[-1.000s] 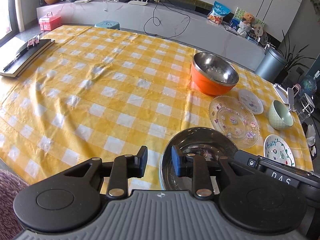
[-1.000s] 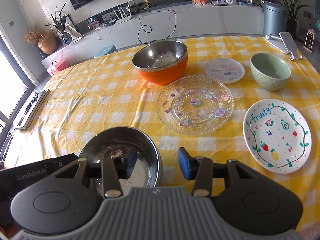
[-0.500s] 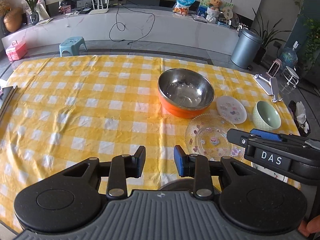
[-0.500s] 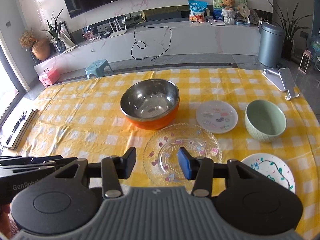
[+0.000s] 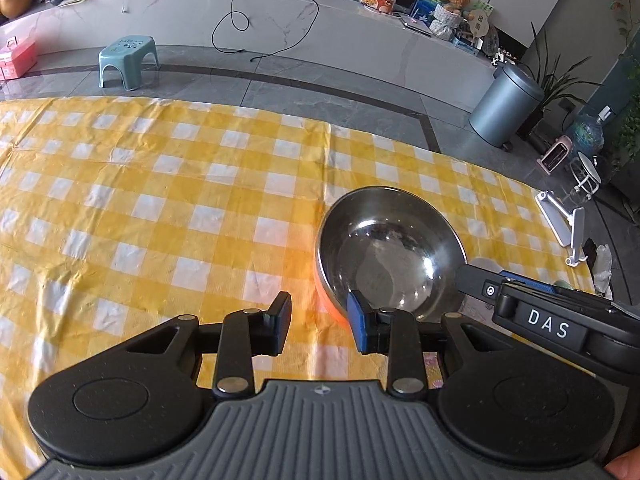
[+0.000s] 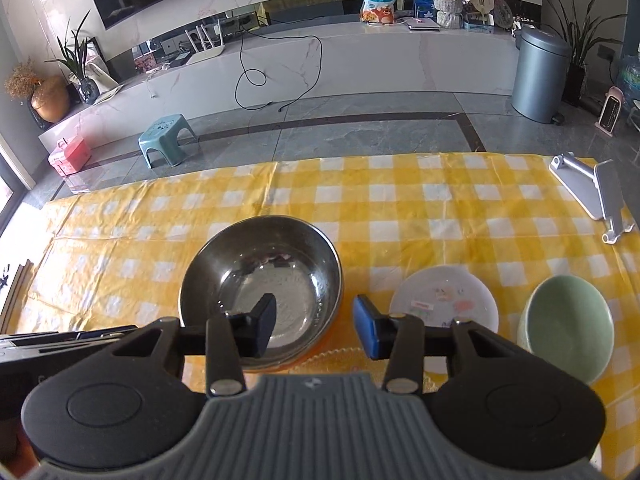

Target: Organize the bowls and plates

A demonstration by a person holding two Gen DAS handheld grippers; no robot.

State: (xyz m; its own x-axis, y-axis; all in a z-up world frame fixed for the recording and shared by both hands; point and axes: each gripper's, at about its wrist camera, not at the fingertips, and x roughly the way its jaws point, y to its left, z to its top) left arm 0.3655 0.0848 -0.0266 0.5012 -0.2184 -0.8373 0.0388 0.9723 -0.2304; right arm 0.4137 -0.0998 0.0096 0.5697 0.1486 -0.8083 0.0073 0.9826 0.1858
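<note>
Grippers tilt steeply down at orange bowl [image 6: 260,280]: left gripper [image 5: 319,326] and right gripper [image 6: 315,328] part-open, empty, right just narrowing

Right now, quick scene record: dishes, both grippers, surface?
surface: yellow checked tablecloth
big bowl: orange bowl, steel inside, empty, upright
right of it: small patterned plate, then green bowl
left hand-held gripper: open, nothing between its pads
right hand-held gripper: open, holding nothing, jaws just closing slightly
</note>
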